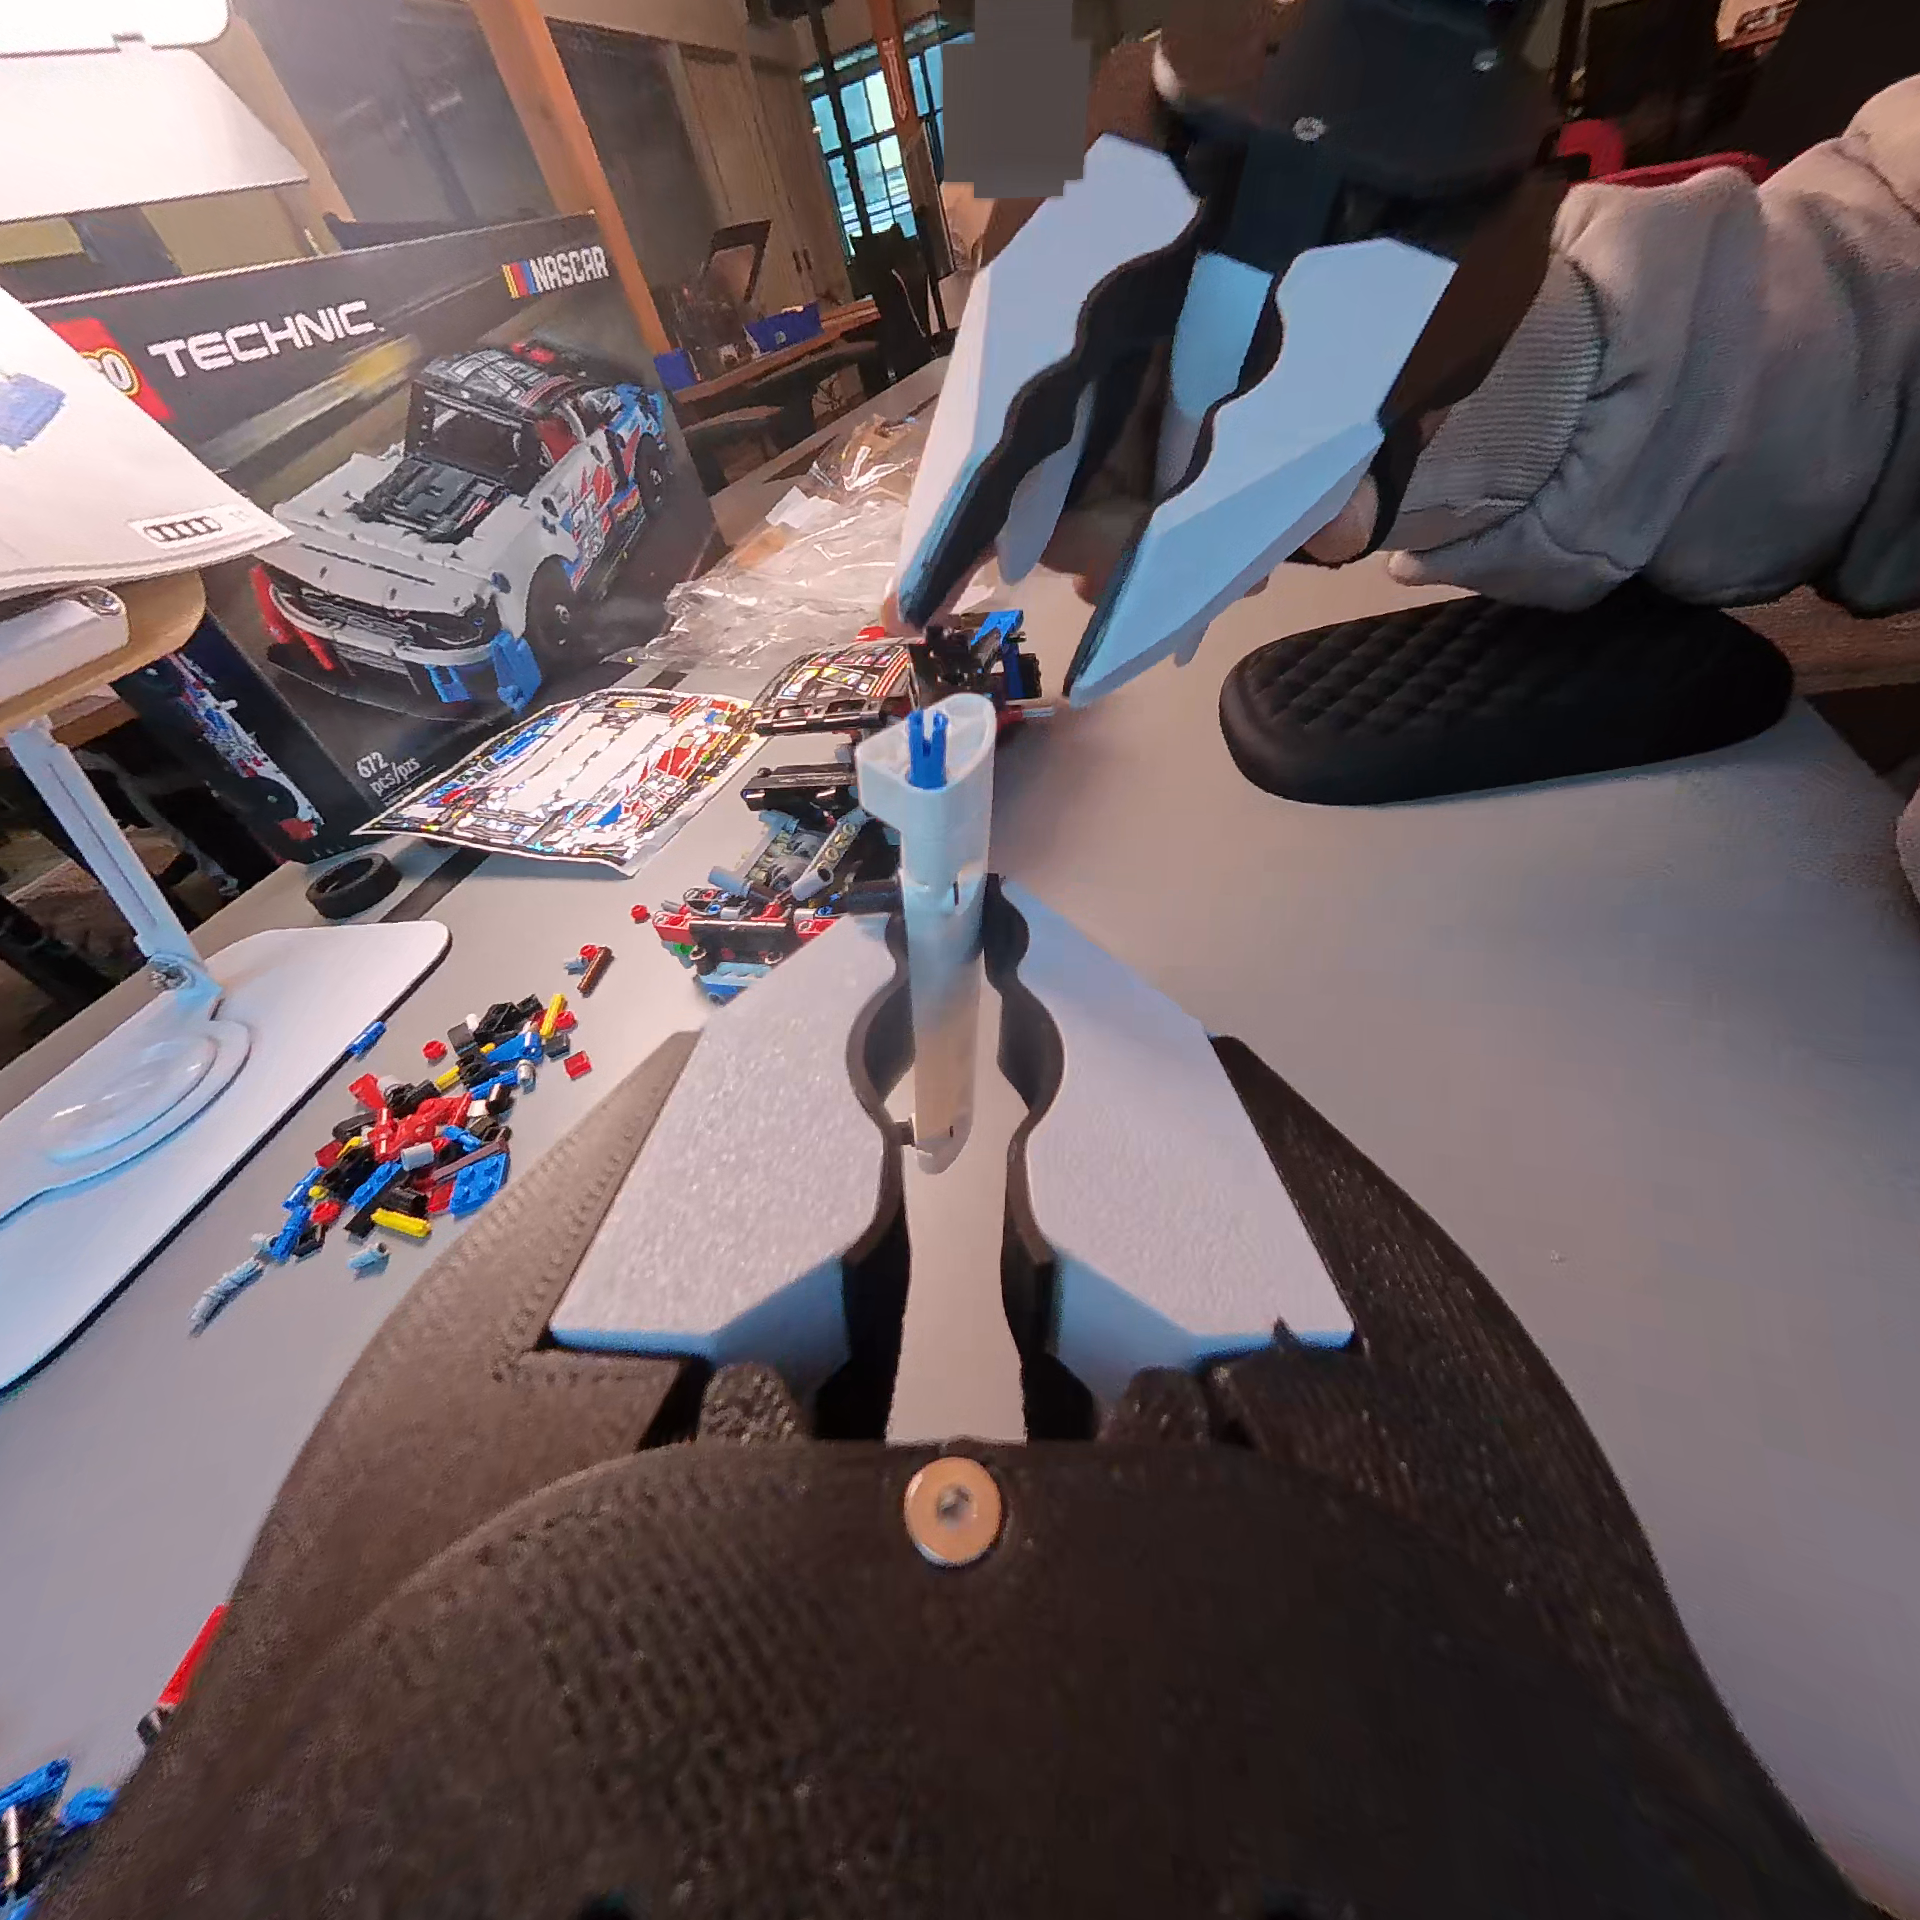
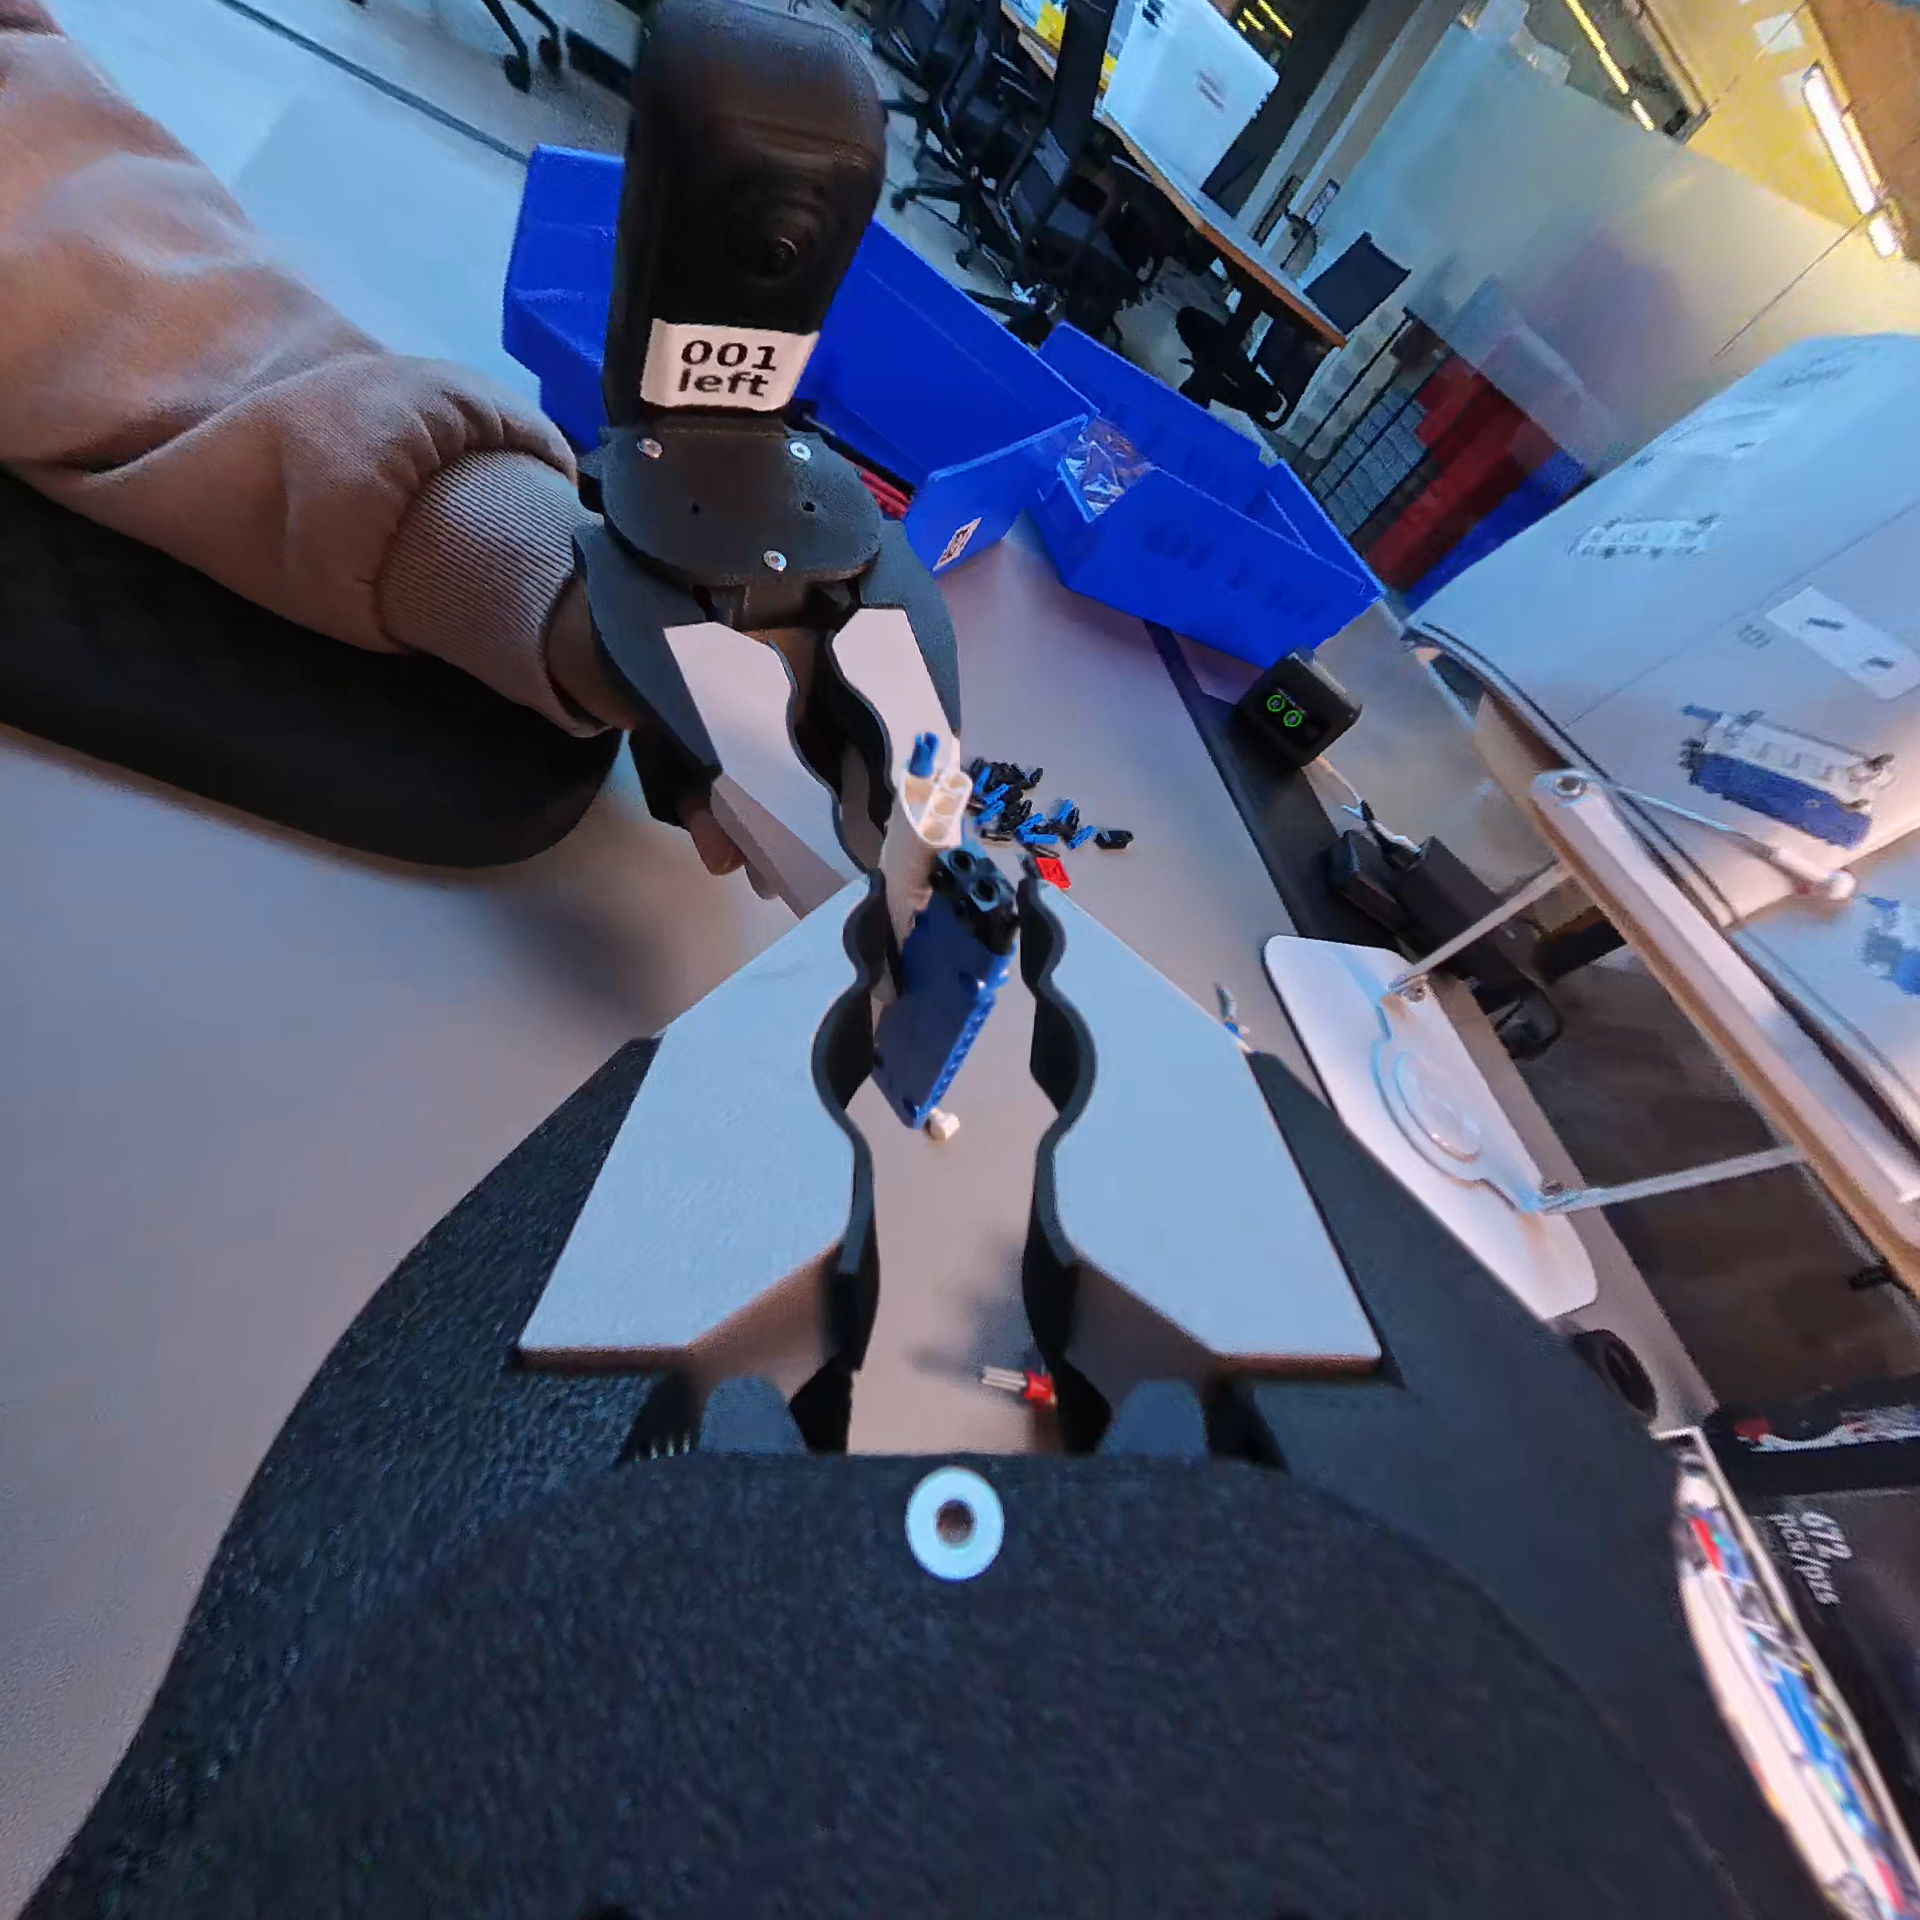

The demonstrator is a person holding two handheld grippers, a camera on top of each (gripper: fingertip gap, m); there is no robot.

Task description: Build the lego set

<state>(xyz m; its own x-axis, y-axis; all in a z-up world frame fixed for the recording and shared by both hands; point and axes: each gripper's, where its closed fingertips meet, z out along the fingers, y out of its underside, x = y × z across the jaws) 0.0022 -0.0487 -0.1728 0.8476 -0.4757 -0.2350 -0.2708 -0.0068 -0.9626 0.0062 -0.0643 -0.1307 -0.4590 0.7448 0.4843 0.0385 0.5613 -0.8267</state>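
The left gripper [image 1: 951, 904] is clamped on a long white piece [image 1: 940, 935] that stands up between its fingers, a small blue pin [image 1: 920, 750] poking from the wide top end. In the right wrist view the right gripper [image 2: 951, 894] has its fingers closed around a blue and black block [image 2: 951, 987], whose black end sits right against the white piece [image 2: 925, 821] held by the left gripper [image 2: 831, 831] (whether the two parts are already joined I cannot tell).

Just beyond the left gripper on the grey surface [image 1: 1403, 1039] lies a half-built car frame [image 1: 779, 894] in black, red and grey. To its left is a heap of small loose pieces [image 1: 436, 1122] in red, blue, black and yellow, beside the white base of a stand [image 1: 208, 1039]. Farther on are a sticker sheet [image 1: 582, 779], a single black tyre [image 1: 353, 888], crumpled clear bags [image 1: 810, 561] and the set's box [image 1: 436, 499] standing upright. A black padded rest [image 1: 1496, 696] lies under the sleeve of the arm that holds the right gripper [image 1: 987, 655].

In the right wrist view, small black and blue pins [image 2: 1039, 810] are scattered beyond the grippers, then blue bins [image 2: 1143, 499], with office chairs and desks in the room behind
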